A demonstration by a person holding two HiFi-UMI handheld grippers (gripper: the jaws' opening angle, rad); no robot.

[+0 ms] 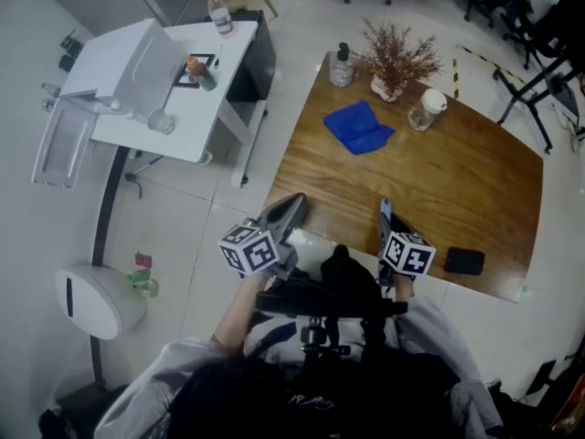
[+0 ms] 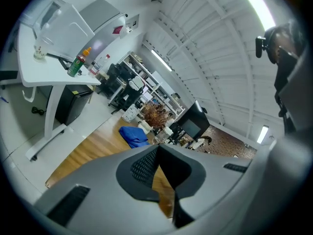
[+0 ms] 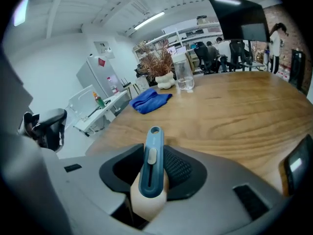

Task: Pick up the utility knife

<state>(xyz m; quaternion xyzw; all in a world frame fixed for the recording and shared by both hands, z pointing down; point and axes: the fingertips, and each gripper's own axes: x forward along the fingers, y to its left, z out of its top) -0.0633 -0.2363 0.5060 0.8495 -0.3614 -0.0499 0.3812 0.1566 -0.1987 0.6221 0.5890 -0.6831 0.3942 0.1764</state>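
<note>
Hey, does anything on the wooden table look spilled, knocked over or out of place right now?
Nothing stands out. The blue cloth lies crumpled, the pump bottle, plant and jar stand upright, and the black phone lies flat near the edge of the table.

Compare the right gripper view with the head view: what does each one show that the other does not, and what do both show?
Only the right gripper view shows the knife, clamped between the jaws of the right tool. Only the head view shows the left tool. Both show the wooden table, the blue cloth, the dried plant and the glass jar.
</note>
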